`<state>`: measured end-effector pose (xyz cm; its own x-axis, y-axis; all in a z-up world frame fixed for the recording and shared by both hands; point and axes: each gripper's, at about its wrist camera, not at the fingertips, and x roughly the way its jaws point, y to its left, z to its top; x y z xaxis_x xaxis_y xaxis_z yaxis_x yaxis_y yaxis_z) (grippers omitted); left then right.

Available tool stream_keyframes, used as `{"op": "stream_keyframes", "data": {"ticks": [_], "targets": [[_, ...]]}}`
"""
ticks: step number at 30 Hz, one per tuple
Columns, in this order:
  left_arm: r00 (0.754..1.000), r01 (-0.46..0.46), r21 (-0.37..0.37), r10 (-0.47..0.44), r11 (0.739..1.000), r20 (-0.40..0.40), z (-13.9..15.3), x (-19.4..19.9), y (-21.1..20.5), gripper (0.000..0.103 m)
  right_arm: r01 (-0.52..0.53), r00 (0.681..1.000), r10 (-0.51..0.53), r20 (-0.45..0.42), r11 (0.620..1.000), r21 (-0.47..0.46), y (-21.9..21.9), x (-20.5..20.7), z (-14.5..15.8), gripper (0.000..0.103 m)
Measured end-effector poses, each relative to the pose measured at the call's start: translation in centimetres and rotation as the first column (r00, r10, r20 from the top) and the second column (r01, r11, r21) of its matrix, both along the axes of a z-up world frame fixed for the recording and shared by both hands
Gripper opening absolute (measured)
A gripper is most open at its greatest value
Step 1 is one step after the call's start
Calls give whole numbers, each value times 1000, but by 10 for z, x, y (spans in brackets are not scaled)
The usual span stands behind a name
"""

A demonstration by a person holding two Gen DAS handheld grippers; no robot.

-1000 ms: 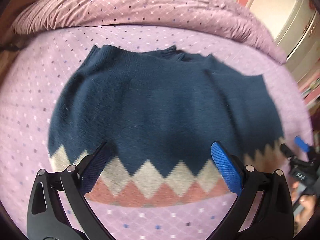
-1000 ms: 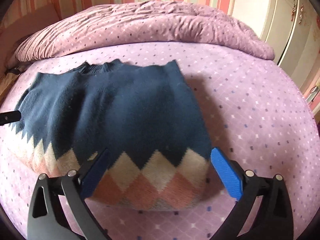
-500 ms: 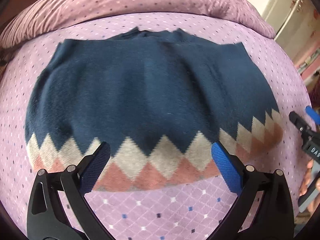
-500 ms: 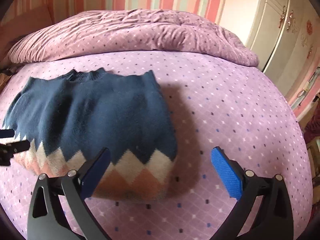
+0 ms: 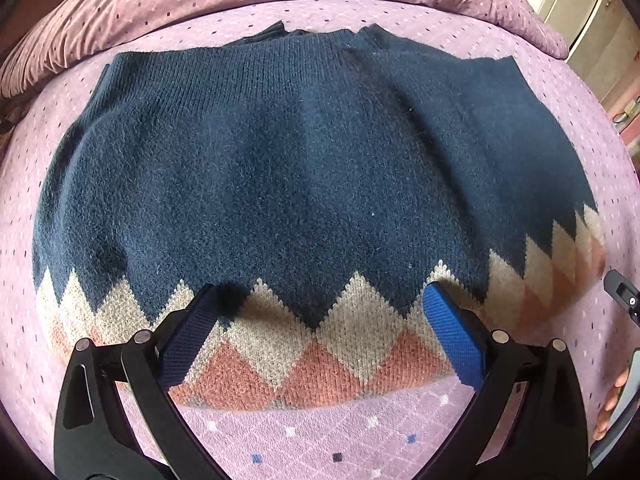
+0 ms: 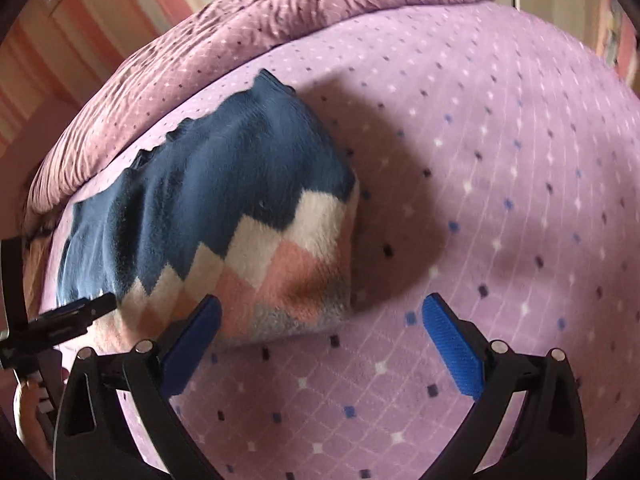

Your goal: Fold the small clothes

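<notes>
navy sweater (image 5: 304, 168) lies flat on the bed (image 5: 340, 440), long axis sideways, diamond-patterned hem nearest both cameras. left gripper (image 5: 320, 340) jaws spread over the hem; right gripper (image 6: 320, 344) jaws spread, empty.

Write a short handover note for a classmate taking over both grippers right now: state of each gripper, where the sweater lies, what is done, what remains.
Left gripper: open, empty, over the patterned hem of the navy knitted sweater.
Right gripper: open, empty, tilted, beside the sweater's right hem corner.
Sweater: flat on the lilac diamond-print bedspread, hem nearest, no sleeves showing at the sides.
Done: apparently laid out and narrowed.
Left: probably fold hem up to neckline.
</notes>
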<state>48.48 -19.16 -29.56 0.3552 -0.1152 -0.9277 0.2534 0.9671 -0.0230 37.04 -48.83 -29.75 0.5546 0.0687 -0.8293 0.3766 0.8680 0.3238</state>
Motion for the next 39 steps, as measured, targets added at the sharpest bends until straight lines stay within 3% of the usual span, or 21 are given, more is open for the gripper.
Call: {"op": "stream_keyframes", "data": {"ticks": [3, 10, 12, 13, 17, 24, 31, 34, 36, 38, 39], "targets": [[1000, 2, -9, -2, 1000, -7, 0, 1, 2, 100, 36, 999, -35, -11, 994, 104, -2, 2, -15, 101], [1000, 8, 2, -8, 1000, -9, -3, 2, -1, 100, 164, 983, -183, 29, 932, 324, -2, 7, -41, 100], [1000, 11, 4, -11, 1000, -8, -4, 2, -1, 100, 157, 981, -186, 49, 922, 354, 2, 12, -43, 86], [1000, 12, 5, -12, 1000, -9, -4, 2, -1, 100, 173, 980, -196, 31, 923, 344, 5, 17, -45, 80], [1000, 14, 8, -14, 1000, -6, -4, 3, -2, 100, 222, 970, -244, 16, 907, 358, 7, 22, -49, 74], [1000, 3, 1, -3, 1000, -10, -5, 3, -2, 100, 275, 959, -281, -43, 877, 394, 11, 15, -50, 72], [1000, -2, -2, 2, 1000, -10, -6, 3, -1, 100, 306, 944, -329, -18, 853, 423, 11, 24, -56, 79], [1000, -3, -3, 3, 1000, -9, -6, 3, -1, 100, 301, 948, -318, -17, 877, 375, 14, 36, -50, 77], [1000, -2, -3, 2, 1000, -10, -6, 3, -1, 100, 287, 954, -300, -13, 898, 333, 16, 43, -45, 68], [1000, 0, -3, 0, 1000, -10, -6, 3, -1, 100, 243, 966, -259, 19, 928, 281, 21, 49, -35, 38], [1000, 1, -2, -1, 1000, -9, -6, 2, 0, 100, 217, 972, -232, 37, 947, 235, 26, 51, -26, 37]]}}
